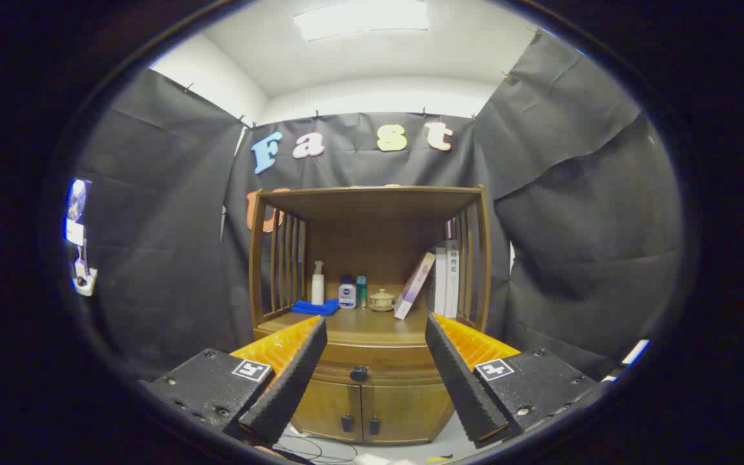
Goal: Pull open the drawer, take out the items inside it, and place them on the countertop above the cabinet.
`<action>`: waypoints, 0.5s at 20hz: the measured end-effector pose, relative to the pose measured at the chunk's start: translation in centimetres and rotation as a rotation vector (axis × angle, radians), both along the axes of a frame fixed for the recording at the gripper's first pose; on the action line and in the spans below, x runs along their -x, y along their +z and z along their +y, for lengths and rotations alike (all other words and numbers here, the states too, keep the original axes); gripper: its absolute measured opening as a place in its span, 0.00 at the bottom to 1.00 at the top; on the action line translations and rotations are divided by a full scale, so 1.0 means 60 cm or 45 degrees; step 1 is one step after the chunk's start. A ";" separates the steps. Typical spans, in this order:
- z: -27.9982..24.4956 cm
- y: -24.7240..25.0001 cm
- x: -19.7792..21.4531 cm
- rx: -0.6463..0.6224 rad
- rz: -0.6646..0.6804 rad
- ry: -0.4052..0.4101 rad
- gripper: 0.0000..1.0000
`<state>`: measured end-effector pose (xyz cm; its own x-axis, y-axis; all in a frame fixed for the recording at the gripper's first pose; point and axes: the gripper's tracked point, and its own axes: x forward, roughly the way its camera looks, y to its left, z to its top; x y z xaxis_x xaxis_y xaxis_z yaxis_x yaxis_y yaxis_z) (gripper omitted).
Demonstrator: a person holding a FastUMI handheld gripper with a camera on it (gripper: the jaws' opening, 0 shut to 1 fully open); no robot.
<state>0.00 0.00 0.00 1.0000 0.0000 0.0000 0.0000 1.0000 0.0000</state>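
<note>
A wooden cabinet (372,394) stands ahead against the booth wall. Its drawer (382,363) is closed, with a dark round knob (359,373) at the middle. The knob lies between my fingers, some way beyond them. The countertop (365,325) above the drawer sits under an open shelf frame. My gripper (375,332) is open, fingers spread wide, holding nothing. What the drawer holds is hidden.
On the countertop stand a white pump bottle (318,283) by a blue cloth (315,307), a small white-and-blue bottle (347,292), a teal bottle (361,291), a small lidded pot (382,300) and leaning books (440,279). Two lower doors (359,413) have dark handles. Cables (310,447) lie on the floor.
</note>
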 end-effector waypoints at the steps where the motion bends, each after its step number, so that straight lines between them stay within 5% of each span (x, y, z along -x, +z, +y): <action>1: -0.001 -0.006 -0.004 0.005 0.006 -0.008 1.00; 10: 0.010 -0.012 -0.004 -0.004 0.039 0.006 1.00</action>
